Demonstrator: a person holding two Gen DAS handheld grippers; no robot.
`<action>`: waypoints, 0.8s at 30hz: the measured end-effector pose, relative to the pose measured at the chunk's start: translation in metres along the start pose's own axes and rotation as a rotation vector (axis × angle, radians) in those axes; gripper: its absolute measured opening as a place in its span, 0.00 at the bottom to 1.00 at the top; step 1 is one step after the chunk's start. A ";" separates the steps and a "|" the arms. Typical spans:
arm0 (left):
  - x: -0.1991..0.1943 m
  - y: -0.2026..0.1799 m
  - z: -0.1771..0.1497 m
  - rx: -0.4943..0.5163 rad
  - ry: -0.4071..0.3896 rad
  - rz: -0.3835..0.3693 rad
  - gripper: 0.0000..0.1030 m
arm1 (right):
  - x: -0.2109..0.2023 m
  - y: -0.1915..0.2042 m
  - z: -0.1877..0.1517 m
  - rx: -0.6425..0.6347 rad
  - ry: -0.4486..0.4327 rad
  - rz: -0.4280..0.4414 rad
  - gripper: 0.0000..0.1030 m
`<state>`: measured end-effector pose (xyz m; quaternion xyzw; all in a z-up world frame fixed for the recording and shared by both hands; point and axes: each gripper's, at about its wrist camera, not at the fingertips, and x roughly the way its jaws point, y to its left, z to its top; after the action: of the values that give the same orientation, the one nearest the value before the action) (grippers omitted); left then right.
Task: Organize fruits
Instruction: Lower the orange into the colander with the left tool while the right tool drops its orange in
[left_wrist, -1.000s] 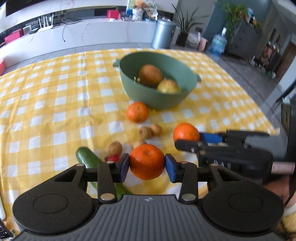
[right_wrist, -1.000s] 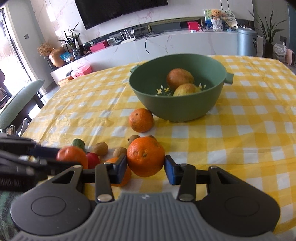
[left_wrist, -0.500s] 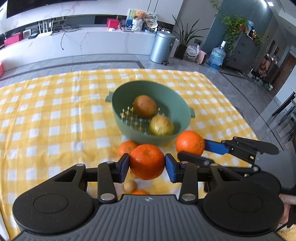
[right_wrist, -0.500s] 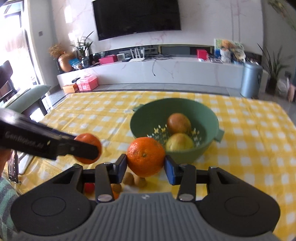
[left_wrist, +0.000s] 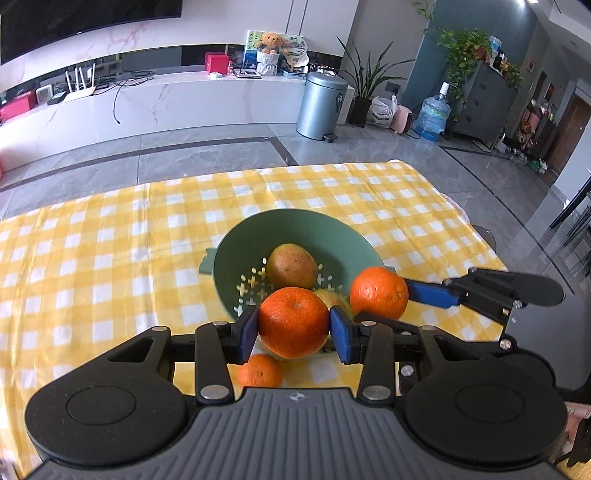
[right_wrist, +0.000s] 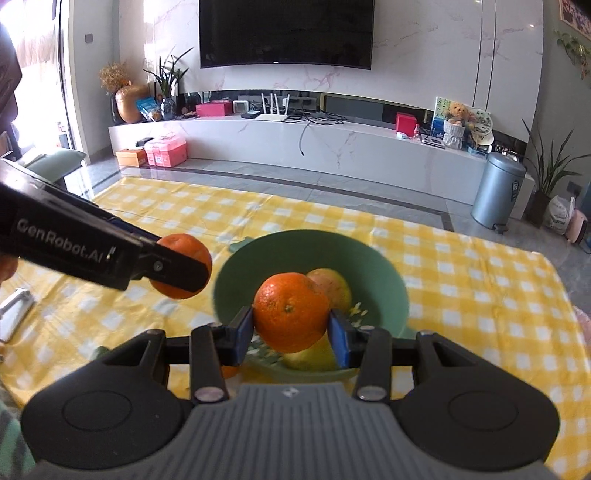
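oranges clamped in left claw (left_wrist: 293, 328) and right claw (right_wrist: 291, 326); yellow fruit (right_wrist: 310, 356) in bowl (left_wrist: 255, 236) half hidden.

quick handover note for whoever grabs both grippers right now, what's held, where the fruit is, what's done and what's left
Left gripper: shut on an orange, raised near the green bowl's near rim.
Right gripper: shut on a second orange, raised over the bowl.
Done: two yellowish-brown fruits, one and another, lie in the bowl.
Left: release both oranges into the bowl, then fetch the small orange lying on the checked tablecloth beside it.
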<state>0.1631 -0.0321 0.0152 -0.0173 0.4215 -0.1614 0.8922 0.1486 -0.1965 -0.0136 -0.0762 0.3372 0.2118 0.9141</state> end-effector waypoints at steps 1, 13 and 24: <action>0.004 0.000 0.002 0.006 0.003 0.003 0.46 | 0.004 -0.003 0.003 -0.005 0.003 -0.007 0.40; 0.052 0.005 0.015 0.035 0.076 0.022 0.46 | 0.059 -0.035 0.019 -0.072 0.093 -0.058 0.40; 0.088 0.011 0.014 0.050 0.148 0.040 0.46 | 0.095 -0.034 0.018 -0.140 0.168 -0.046 0.40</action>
<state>0.2289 -0.0495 -0.0431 0.0253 0.4824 -0.1547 0.8618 0.2387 -0.1898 -0.0620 -0.1649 0.3954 0.2068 0.8796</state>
